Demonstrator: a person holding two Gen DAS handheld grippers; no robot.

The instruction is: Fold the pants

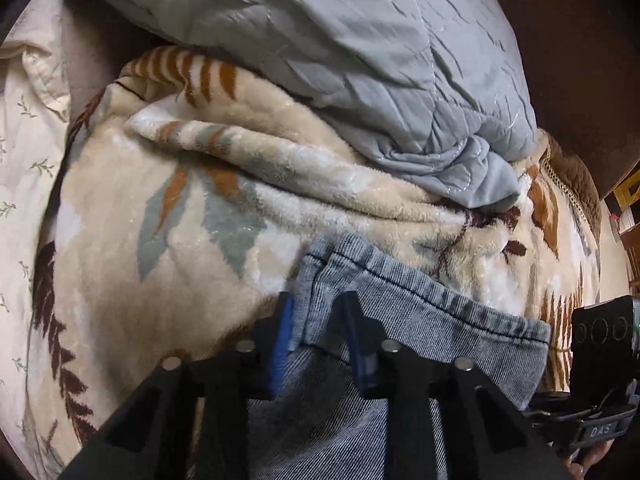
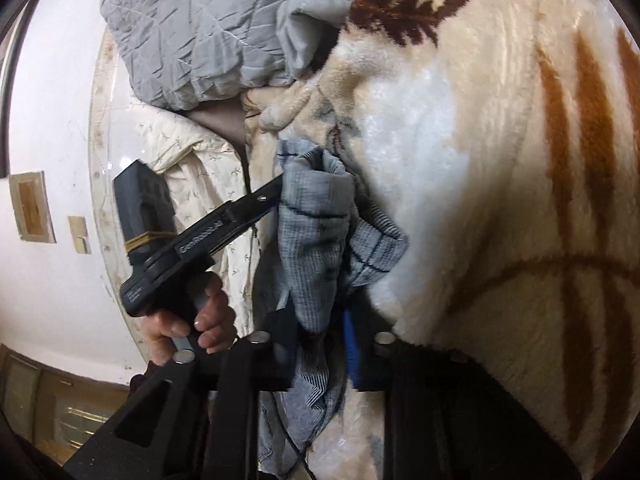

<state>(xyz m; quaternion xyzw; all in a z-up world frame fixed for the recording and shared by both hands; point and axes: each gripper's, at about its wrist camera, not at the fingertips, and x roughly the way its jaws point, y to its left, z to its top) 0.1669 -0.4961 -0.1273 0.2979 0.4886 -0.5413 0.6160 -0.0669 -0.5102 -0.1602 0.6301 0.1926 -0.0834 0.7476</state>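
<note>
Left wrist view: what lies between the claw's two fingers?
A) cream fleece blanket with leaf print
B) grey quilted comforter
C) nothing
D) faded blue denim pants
D: the faded blue denim pants run up between the left claw fingers, their hem edge lying over the cream leaf-print fleece blanket.

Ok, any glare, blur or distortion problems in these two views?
Left wrist: strong fisheye curvature, black corners, jeans slightly soft near the left gripper. Right wrist: white wall blown out, fleece blanket shiny, pants cloth by the right gripper blurred.
</note>
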